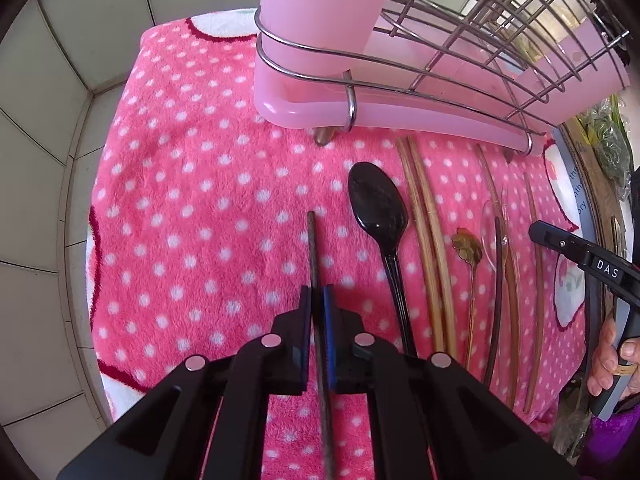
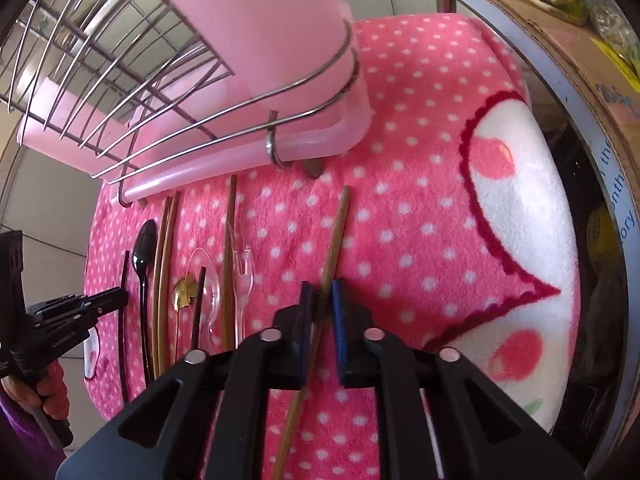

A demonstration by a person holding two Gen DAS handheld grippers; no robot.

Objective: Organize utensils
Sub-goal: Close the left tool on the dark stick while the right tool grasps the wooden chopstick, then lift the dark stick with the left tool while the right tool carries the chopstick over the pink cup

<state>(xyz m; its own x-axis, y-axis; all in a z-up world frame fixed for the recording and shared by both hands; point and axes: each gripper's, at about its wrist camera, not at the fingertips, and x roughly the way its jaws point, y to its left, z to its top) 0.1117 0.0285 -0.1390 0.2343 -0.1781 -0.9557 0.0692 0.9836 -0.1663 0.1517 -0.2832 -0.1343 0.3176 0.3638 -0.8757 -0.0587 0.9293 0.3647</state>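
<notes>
Left gripper [image 1: 316,296]: clenched on a dark chopstick [image 1: 313,248], which runs between the pads and extends ahead of the fingertips over the pink polka-dot towel [image 1: 192,200]. To the right of this claw, lying on the towel in a row: a black spoon [image 1: 380,216], a pair of light bamboo chopsticks [image 1: 424,240], a small gold spoon [image 1: 468,246], further chopsticks beyond. Ahead of the claw stands the pink drainer with wire rack [image 1: 360,60].

Right gripper [image 2: 322,294]: clenched on a brown chopstick [image 2: 338,224], held slantwise between the pads, its tip ahead and slightly right. To the left of this claw lie a clear plastic fork [image 2: 244,276] and a clear spoon [image 2: 204,276]. A hand [image 1: 612,352] grips the right tool's handle.
</notes>
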